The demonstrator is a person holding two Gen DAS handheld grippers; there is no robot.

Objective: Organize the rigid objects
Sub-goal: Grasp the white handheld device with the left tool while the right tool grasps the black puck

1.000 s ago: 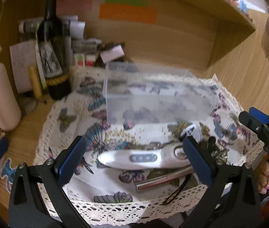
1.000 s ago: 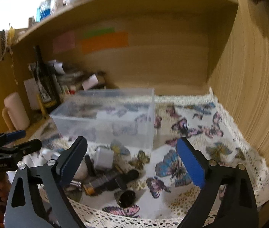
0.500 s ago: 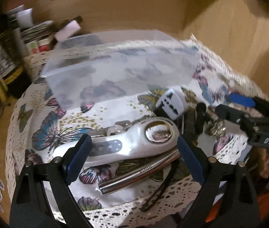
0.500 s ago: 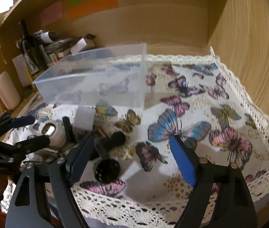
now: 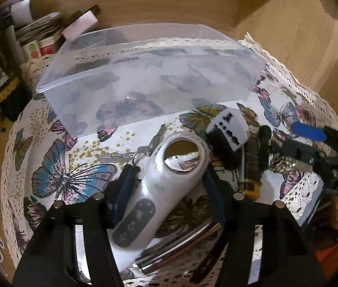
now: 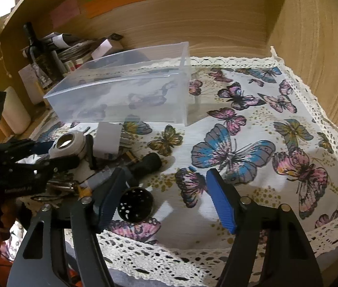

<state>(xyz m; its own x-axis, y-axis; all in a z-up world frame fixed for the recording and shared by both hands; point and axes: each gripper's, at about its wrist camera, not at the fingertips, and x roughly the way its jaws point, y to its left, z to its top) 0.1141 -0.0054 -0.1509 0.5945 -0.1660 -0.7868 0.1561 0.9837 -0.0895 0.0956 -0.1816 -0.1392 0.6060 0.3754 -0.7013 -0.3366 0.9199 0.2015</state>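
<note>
Your left gripper (image 5: pixel 166 179) has just been closing, and in the left wrist view its blue pads (image 5: pixel 123 191) sit on both sides of the white handheld device (image 5: pixel 161 181), right below its round mirrored head. They look pressed against the body, so I'd call that a grip. Using the clear plastic bin (image 5: pixel 145 76) as the landmark: the device lies just in front of it, tilted, button panel end toward your camera. A set of keys (image 5: pixel 130 156) pokes out from behind the device, also in front of the bin. To the bin's front right you've got a white plug adapter (image 5: pixel 231 129), touching a pile of dark sticks. A chrome tube (image 5: pixel 178 251) lies under the device, farther from the bin. The bin itself sits on the butterfly cloth (image 5: pixel 61 167), and your other gripper shows at the right edge.

Right wrist view now: your right gripper (image 6: pixel 164 196) has been closing too, but the pads are still apart with only cloth between them. A round black perforated thing (image 6: pixel 134 204) sits right by the left pad (image 6: pixel 110 196), can't tell if it touches. That's well in front of the bin (image 6: pixel 121 95). A black cylinder (image 6: pixel 147 163) lies between the bin and that pad. Your left gripper (image 6: pixel 56 153) is over by the bin's front left corner, on the white device (image 6: pixel 68 143).
</note>
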